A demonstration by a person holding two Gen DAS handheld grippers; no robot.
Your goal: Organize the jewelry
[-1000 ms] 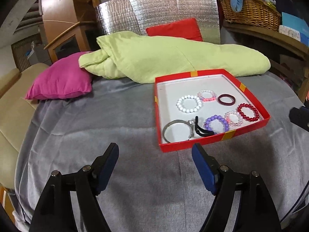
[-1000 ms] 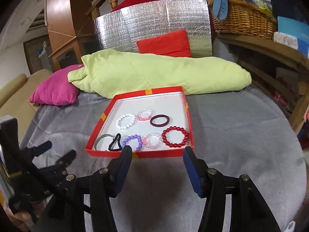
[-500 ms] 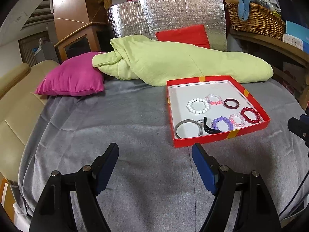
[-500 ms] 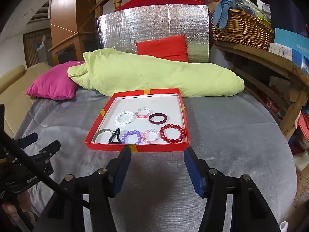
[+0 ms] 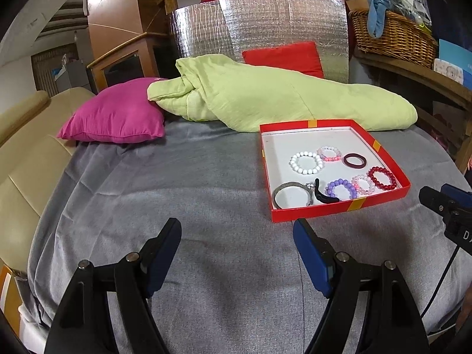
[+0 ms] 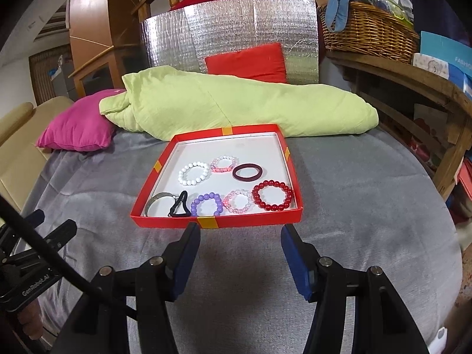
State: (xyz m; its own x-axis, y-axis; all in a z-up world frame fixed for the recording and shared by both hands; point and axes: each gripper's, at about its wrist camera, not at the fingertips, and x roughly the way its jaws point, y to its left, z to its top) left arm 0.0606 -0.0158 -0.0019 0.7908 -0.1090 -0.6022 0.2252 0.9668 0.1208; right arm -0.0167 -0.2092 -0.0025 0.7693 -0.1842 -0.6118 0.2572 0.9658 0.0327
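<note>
Just behind the red tray (image 6: pixel 216 223), the right gripper (image 6: pixel 240 246) is held spread and empty, nearer than the spread left gripper (image 5: pixel 237 243).

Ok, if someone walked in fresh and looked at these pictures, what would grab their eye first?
Probably the red tray on the grey blanket, with bead bracelets laid out inside, the red bracelet at its near right corner standing out most. Behind it lies a bulky green quilt, with a pink pillow at its left end. Both grippers, left and right, hang open short of the tray.
</note>
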